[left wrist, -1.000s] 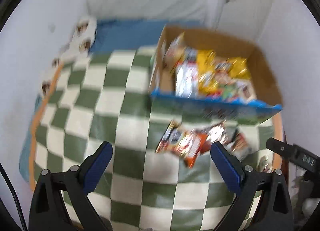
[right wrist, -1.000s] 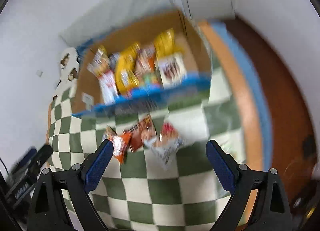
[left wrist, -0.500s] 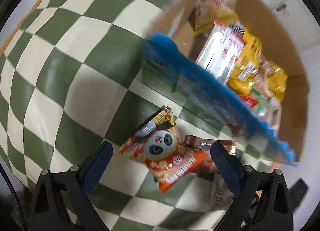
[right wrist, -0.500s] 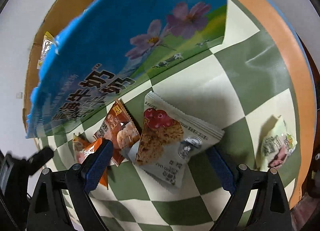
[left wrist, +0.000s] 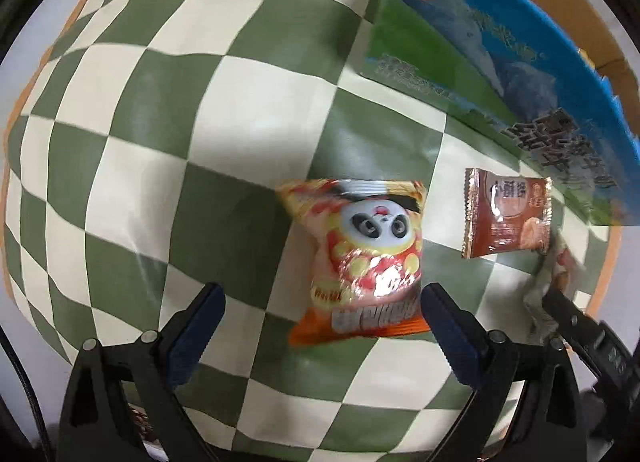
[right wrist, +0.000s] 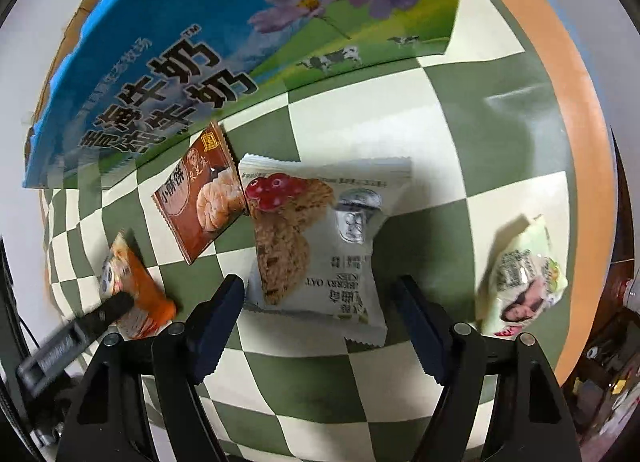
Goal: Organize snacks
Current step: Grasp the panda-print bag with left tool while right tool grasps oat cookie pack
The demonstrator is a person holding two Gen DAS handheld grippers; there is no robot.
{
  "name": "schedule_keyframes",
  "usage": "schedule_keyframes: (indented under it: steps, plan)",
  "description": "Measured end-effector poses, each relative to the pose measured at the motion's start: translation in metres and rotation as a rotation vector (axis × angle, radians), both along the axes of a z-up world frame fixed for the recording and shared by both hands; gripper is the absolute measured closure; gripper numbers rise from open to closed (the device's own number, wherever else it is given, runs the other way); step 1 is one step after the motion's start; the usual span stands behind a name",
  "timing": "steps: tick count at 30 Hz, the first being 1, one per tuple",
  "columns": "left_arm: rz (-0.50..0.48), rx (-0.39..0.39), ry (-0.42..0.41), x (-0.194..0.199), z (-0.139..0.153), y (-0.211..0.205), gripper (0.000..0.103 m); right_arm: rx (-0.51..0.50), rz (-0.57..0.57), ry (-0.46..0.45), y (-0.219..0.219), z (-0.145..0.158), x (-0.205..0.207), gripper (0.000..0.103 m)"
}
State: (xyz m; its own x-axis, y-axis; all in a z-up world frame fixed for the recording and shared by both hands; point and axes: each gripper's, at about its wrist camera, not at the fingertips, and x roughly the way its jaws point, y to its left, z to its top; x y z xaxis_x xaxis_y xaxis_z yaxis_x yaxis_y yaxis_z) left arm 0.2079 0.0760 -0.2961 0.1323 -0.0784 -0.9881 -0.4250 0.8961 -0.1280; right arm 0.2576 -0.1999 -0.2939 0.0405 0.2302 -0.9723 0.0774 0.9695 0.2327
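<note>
An orange panda snack bag [left wrist: 366, 258] lies on the checked cloth, its lower end between the open jaws of my left gripper [left wrist: 322, 322]. A brown biscuit packet [left wrist: 506, 218] lies to its right. My right gripper [right wrist: 320, 310] is open around the lower end of a white oat cookie packet [right wrist: 320, 238]. In the right wrist view the brown packet [right wrist: 200, 194] lies left of the cookie packet, the panda bag [right wrist: 132, 294] at far left, and a pale green snack packet [right wrist: 524, 282] at right. Neither gripper holds anything.
A blue printed cardboard box [right wrist: 240, 34] stands just behind the packets; it also shows in the left wrist view [left wrist: 500, 46]. The green-and-cream checked cloth [left wrist: 160, 102] has an orange border [right wrist: 560, 102] at right. The right gripper's finger [left wrist: 580, 334] shows at the left view's right edge.
Both grippers have come down and closer to the cloth. The panda bag now reaches between the left jaws and the oat cookie packet between the right jaws. The jaws stay open.
</note>
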Motion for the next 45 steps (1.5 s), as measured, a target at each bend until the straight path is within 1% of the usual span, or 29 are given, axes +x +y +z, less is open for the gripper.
schedule_keyframes:
  steps: [3, 5, 7, 8, 9, 10, 11, 14, 16, 19, 23, 25, 28, 32, 34, 35, 37, 38, 39, 40, 42, 45]
  plan:
    - [0.036, -0.065, -0.029, 0.005, -0.001, 0.007, 0.003, -0.004, -0.014, -0.021, 0.001, 0.001, 0.011, 0.023]
    - [0.014, -0.075, -0.048, 0.016, -0.005, 0.003, 0.003, -0.013, -0.012, -0.031, 0.007, -0.002, 0.024, 0.023]
    - [-0.031, -0.076, -0.058, 0.026, -0.009, -0.004, 0.004, -0.033, 0.011, -0.030, 0.011, -0.009, 0.032, 0.023]
    - [-0.053, -0.069, -0.058, 0.032, -0.013, -0.007, 0.008, -0.046, 0.018, -0.029, 0.014, -0.011, 0.032, 0.025]
    - [-0.072, -0.065, -0.062, 0.033, -0.015, -0.010, 0.025, -0.061, 0.025, -0.033, 0.016, -0.012, 0.031, 0.034]
    - [-0.088, -0.060, -0.064, 0.033, -0.017, -0.013, 0.042, -0.065, 0.036, -0.037, 0.019, -0.011, 0.028, 0.040]
    - [-0.102, -0.057, -0.060, 0.035, -0.019, -0.017, 0.043, -0.066, 0.044, -0.038, 0.021, -0.011, 0.026, 0.044]
    - [-0.141, -0.039, -0.063, 0.025, -0.021, -0.024, 0.045, -0.054, 0.072, -0.023, 0.026, -0.010, 0.010, 0.050]
    - [-0.181, -0.027, -0.056, 0.018, -0.021, -0.033, 0.045, -0.046, 0.091, -0.010, 0.027, -0.010, -0.003, 0.050]
    - [-0.242, -0.009, -0.039, -0.008, -0.021, -0.047, 0.045, -0.038, 0.120, 0.015, 0.029, -0.012, -0.027, 0.050]
    - [-0.321, -0.001, 0.008, -0.037, -0.034, -0.063, 0.045, -0.017, 0.140, 0.068, 0.027, -0.024, -0.061, 0.050]
    - [-0.332, -0.010, 0.027, -0.041, -0.043, -0.065, 0.043, -0.021, 0.146, 0.080, 0.028, -0.029, -0.073, 0.050]
    - [-0.317, -0.032, 0.056, -0.034, -0.057, -0.062, 0.042, -0.011, 0.124, 0.083, 0.027, -0.032, -0.075, 0.049]
    - [-0.312, -0.031, 0.050, -0.024, -0.062, -0.063, 0.042, 0.005, 0.089, 0.096, 0.028, -0.033, -0.072, 0.046]
    - [-0.311, -0.028, 0.040, -0.030, -0.061, -0.058, 0.043, 0.003, 0.088, 0.094, 0.029, -0.033, -0.072, 0.046]
    - [-0.312, -0.022, 0.038, -0.029, -0.060, -0.065, 0.046, 0.004, 0.088, 0.090, 0.032, -0.033, -0.071, 0.046]
    - [-0.313, -0.016, 0.022, -0.046, -0.046, -0.059, 0.054, 0.003, 0.088, 0.079, 0.034, -0.033, -0.072, 0.046]
    - [-0.311, -0.019, 0.019, -0.047, -0.038, -0.057, 0.055, -0.001, 0.088, 0.072, 0.020, -0.029, -0.076, 0.050]
    - [-0.303, -0.048, 0.040, -0.047, -0.034, -0.057, 0.056, -0.002, 0.091, 0.060, 0.021, -0.026, -0.077, 0.052]
    - [-0.304, -0.052, 0.029, -0.047, -0.028, -0.057, 0.056, 0.001, 0.092, 0.054, 0.004, -0.020, -0.078, 0.052]
    - [-0.306, -0.059, -0.001, -0.045, -0.012, -0.059, 0.056, 0.011, 0.094, 0.039, 0.000, -0.011, -0.077, 0.054]
    - [-0.314, -0.086, -0.073, -0.038, 0.027, -0.063, 0.056, 0.047, 0.095, 0.000, -0.007, 0.009, -0.073, 0.055]
